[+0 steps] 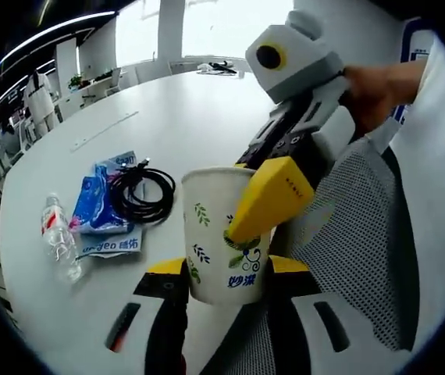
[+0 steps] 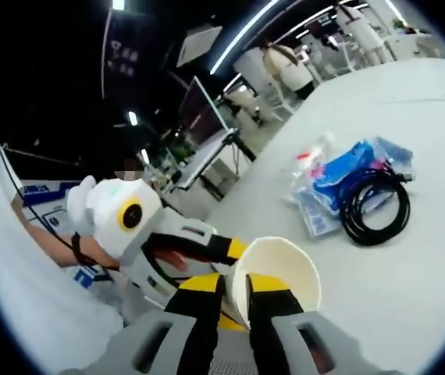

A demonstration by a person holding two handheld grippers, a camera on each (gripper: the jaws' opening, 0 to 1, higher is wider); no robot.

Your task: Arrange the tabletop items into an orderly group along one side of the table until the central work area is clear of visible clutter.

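Upright paper cup (image 1: 221,234), mouth skyward

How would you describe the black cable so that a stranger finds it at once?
On the white table, find the small cluster left of the paper cup. The black cable is coiled in loops, partly on blue packets, with a clear bottle beyond. It is the only dark item.
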